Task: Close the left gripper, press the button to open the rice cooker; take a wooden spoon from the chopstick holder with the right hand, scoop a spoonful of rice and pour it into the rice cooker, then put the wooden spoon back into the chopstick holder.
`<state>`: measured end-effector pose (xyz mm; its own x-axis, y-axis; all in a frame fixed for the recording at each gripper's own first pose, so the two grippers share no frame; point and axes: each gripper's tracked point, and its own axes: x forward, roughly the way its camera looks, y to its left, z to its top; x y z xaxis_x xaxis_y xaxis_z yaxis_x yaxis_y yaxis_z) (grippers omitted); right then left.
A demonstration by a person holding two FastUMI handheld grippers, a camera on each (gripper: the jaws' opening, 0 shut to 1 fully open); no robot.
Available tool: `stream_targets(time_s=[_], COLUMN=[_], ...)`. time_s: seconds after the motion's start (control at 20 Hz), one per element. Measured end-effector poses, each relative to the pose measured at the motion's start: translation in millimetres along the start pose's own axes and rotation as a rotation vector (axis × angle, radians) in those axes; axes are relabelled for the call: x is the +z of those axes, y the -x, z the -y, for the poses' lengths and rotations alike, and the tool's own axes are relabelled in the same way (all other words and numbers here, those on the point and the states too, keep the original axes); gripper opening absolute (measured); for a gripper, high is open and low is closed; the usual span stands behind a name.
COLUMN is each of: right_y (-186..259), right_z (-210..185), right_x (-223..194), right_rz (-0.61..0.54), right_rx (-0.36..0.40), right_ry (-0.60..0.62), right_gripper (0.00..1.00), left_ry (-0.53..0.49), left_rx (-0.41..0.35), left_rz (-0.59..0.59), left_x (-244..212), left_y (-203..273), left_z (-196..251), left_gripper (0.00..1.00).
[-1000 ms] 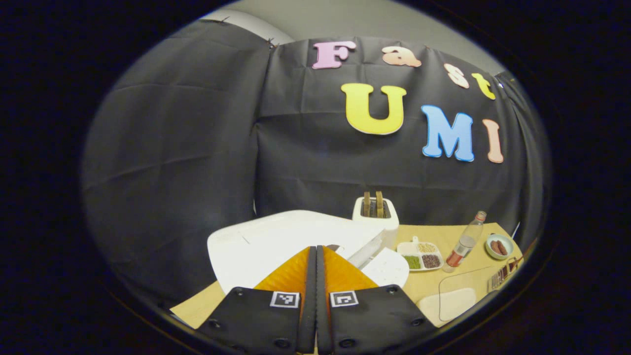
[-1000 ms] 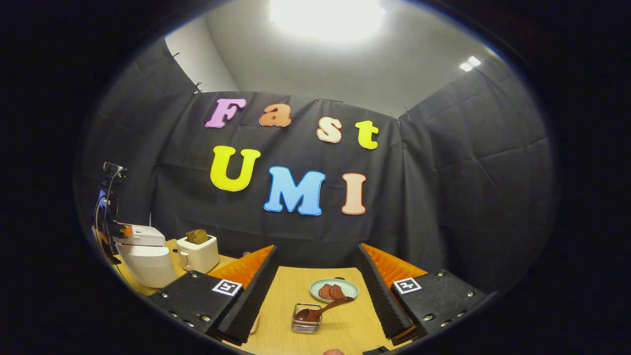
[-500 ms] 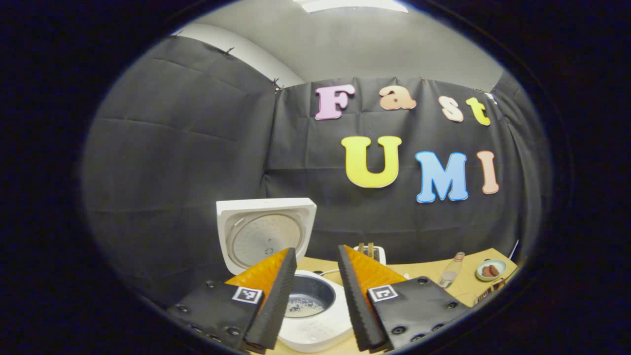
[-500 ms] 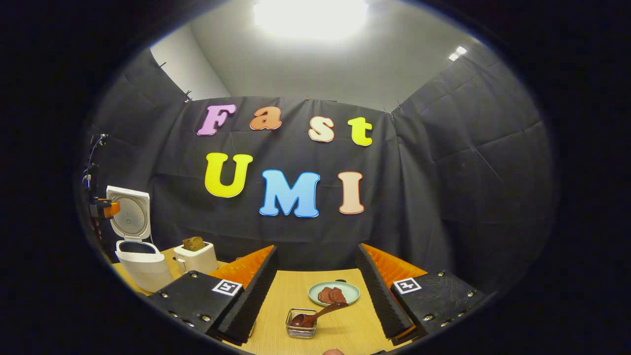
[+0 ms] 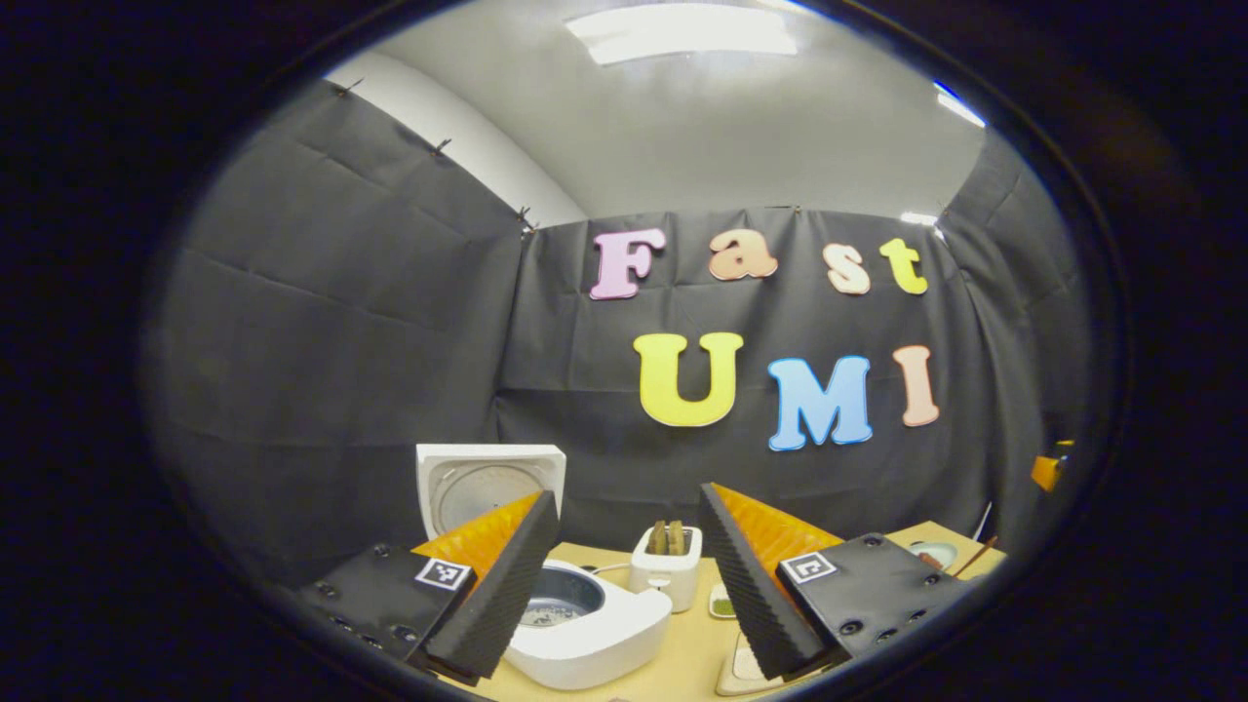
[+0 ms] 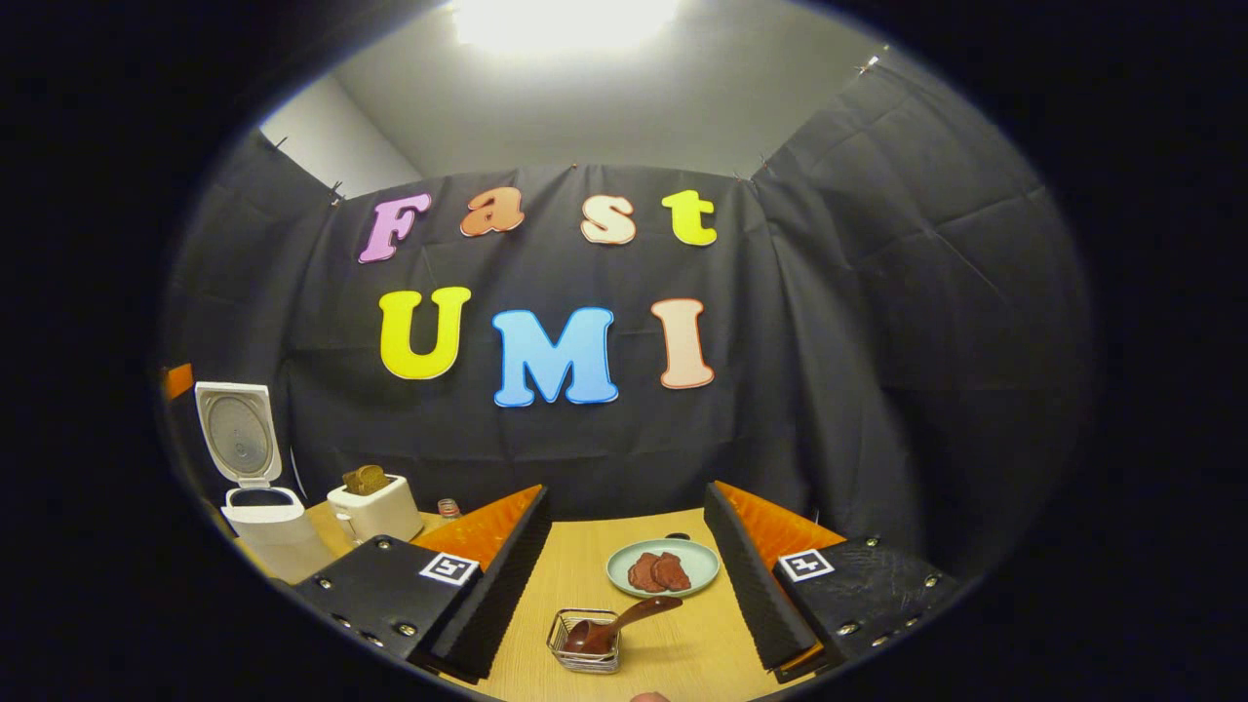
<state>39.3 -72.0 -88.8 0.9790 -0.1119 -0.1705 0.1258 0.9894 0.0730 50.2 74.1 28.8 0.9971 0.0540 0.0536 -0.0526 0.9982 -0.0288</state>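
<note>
The white rice cooker (image 5: 585, 634) stands open on the wooden table, its lid (image 5: 487, 483) upright behind the pot, with a little rice in the dark inner pot (image 5: 556, 600). My left gripper (image 5: 624, 585) hovers open just in front of it. In the right gripper view the cooker (image 6: 268, 526) sits at the far left with its lid (image 6: 237, 434) raised. A wooden spoon (image 6: 619, 624) leans in a small wire chopstick holder (image 6: 583, 643) between the fingers of my open right gripper (image 6: 624, 575), a little ahead of them.
A white toaster (image 5: 666, 570) with bread slices stands right of the cooker, shown too as the toaster (image 6: 373, 507). A green plate (image 6: 663, 567) with brown pieces lies behind the holder. A bottle cap (image 6: 448, 507) peeks over my left finger. A divided dish (image 5: 723, 604) lies near the toaster.
The cooker lid has sprung from shut to fully upright. My left gripper went from shut to open and pulled back and up. My right gripper edged closer to the spoon holder.
</note>
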Motion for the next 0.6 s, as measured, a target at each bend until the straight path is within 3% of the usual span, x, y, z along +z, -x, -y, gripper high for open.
stream_targets(time_s=[0.6], right_y=[-46], right_z=[11], right_x=[-124], right_rz=[-0.252], right_rx=[-0.014], right_ry=[-0.095], right_gripper=[0.96], left_ry=[-0.071], left_rx=[-0.002], left_rz=[-0.014], left_x=[11], left_y=[35], left_z=[7], left_gripper=[0.99])
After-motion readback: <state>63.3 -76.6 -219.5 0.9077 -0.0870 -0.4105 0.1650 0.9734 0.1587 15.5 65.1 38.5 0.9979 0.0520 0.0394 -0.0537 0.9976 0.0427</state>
